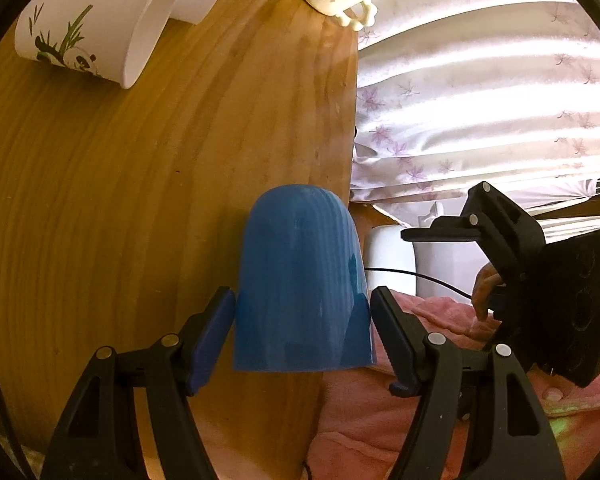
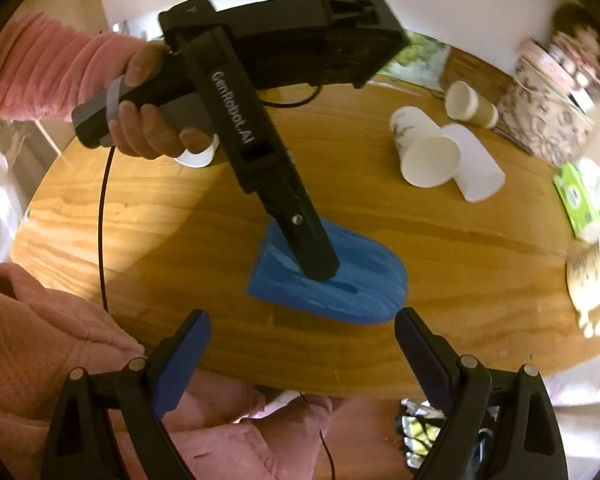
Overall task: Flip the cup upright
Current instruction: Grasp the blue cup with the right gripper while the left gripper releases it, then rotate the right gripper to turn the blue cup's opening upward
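A blue cup (image 1: 300,284) lies on its side on a round wooden table (image 1: 120,200), near the table's edge closest to the person. In the right wrist view it rests flat on the wood, closed rounded base pointing right and open mouth pointing left.

The left gripper (image 1: 302,320) has its two blue-padded fingers either side of the cup, close to the mouth end. The right finger appears to touch the cup wall; the left finger shows a thin gap, so the jaws are part-way open and straddle the cup rather than clamp it. In the right wrist view this gripper's finger lies across the top of the cup.

The right gripper (image 2: 302,356) hangs above the table edge, just short of the cup, with its jaws spread wide and nothing between them.

The flip seems barely begun: the cup is reached and bracketed, but not yet squeezed, lifted or turned. Closing the fingers, rotating the cup mouth-up and setting it down all seem still to do.

The cup is matte blue plastic with fine ridges along its length and a domed base. Farther back lie white paper cups (image 2: 432,160) on their sides.
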The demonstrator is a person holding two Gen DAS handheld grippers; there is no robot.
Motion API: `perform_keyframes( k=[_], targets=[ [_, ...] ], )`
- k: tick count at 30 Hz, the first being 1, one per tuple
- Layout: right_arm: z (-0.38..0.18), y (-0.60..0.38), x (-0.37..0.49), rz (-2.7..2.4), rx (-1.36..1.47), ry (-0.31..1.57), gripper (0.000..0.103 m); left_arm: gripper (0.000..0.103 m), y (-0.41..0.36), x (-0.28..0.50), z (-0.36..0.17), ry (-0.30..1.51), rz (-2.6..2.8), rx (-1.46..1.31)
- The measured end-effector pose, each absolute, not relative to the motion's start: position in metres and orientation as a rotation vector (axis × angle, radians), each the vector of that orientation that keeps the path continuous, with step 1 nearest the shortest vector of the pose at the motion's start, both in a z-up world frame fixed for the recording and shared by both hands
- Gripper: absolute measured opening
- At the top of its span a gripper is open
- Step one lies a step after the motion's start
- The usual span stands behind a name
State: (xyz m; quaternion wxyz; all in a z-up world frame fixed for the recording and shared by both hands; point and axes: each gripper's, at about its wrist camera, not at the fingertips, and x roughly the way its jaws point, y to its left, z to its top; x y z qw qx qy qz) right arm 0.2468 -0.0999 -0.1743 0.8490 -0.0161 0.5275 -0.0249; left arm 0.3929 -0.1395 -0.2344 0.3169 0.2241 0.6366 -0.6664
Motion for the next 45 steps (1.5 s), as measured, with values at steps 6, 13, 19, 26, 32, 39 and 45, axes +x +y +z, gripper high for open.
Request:
perform_keyframes(
  k=[6,13,19,26,32,39,45],
  targets=[
    [-0.181,-0.098,0.256,-0.017,-0.083,1.130,0.093,0.074,-0.138,0.405,-0.242,1.671,-1.735,0.581],
    [-0.184,-0.090,0.258,0.013,-0.118,1.138,0.094,0.077,-0.126,0.426,-0.244,1.700,-1.686,0.494],
    [-0.191,-0.084,0.256,0.056,-0.188,1.149,0.094,0.082,-0.118,0.429,-0.224,1.611,-1.632,0.452],
    [-0.194,-0.079,0.245,0.125,-0.245,1.118,0.094,0.082,-0.099,0.427,-0.192,1.503,-1.543,0.369],
    [-0.193,-0.080,0.244,0.196,-0.271,1.095,0.094,0.082,-0.070,0.416,-0.167,1.377,-1.357,0.297],
    [-0.190,-0.081,0.247,0.312,-0.353,1.047,0.094,0.082,-0.019,0.393,-0.142,1.222,-1.005,0.087],
    [-0.188,-0.086,0.251,0.390,-0.379,0.991,0.094,0.082,0.007,0.360,-0.133,1.173,-0.812,-0.167]
  ],
)
